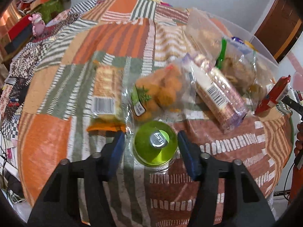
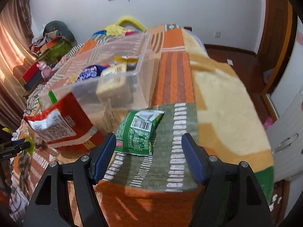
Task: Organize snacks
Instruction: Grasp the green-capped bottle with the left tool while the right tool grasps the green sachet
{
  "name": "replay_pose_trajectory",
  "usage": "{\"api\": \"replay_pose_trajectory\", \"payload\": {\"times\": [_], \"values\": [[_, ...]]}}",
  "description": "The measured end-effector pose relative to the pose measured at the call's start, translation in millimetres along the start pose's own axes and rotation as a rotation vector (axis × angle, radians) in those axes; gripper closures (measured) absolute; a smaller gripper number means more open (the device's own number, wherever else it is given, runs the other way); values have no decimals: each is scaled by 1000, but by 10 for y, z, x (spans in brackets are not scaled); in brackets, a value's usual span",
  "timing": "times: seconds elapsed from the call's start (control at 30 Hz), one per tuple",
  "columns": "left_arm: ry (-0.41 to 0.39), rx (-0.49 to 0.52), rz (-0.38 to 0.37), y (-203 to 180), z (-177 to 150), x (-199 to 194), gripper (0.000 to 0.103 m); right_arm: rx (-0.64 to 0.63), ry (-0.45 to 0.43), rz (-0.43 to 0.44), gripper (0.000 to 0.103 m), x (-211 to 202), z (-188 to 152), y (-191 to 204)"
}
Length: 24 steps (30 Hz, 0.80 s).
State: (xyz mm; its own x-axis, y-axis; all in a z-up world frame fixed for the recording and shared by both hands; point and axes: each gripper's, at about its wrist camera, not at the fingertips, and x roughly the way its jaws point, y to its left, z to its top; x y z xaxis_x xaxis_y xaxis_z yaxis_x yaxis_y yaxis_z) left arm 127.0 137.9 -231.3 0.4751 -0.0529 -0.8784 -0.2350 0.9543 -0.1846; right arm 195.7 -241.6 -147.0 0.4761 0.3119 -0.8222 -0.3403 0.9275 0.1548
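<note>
In the left wrist view a small jar with a bright green lid point(image 1: 155, 143) stands upright on the patchwork cloth point(image 1: 56, 136). My left gripper point(image 1: 151, 147) comes down over it, open. The right pad sits close to the lid's rim and a gap shows at the left pad. In the right wrist view a green snack packet point(image 2: 140, 132) lies flat, barcode up. My right gripper point(image 2: 148, 147) hovers open just in front of it, its left fingertip beside the packet's edge. A clear plastic bin point(image 2: 144, 60) behind it holds a blue packet point(image 2: 89, 73) and a beige pack point(image 2: 113, 83).
A red bag point(image 2: 62, 121) leans on the bin's front. Beyond the jar lie a bag of orange snack balls point(image 1: 162, 90), a cracker pack point(image 1: 106, 89), a biscuit roll point(image 1: 217, 87) and a clipped cookie bag point(image 1: 238, 68). The bed's edge drops off to the right point(image 2: 265, 151).
</note>
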Motion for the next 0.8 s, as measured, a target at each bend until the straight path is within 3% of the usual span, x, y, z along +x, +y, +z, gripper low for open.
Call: {"api": "replay_pose_trajectory", "payload": {"times": [0.3, 0.53, 0.8], "values": [[-33, 9, 14, -62, -29, 68, 54, -14, 22, 8, 36, 161, 68, 82], [-40, 2, 26, -79, -40, 43, 55, -38, 33, 19, 61, 209, 48, 125], [-61, 9, 22, -128, -44, -123, 55, 15, 8, 72, 79, -1, -4, -10]]}}
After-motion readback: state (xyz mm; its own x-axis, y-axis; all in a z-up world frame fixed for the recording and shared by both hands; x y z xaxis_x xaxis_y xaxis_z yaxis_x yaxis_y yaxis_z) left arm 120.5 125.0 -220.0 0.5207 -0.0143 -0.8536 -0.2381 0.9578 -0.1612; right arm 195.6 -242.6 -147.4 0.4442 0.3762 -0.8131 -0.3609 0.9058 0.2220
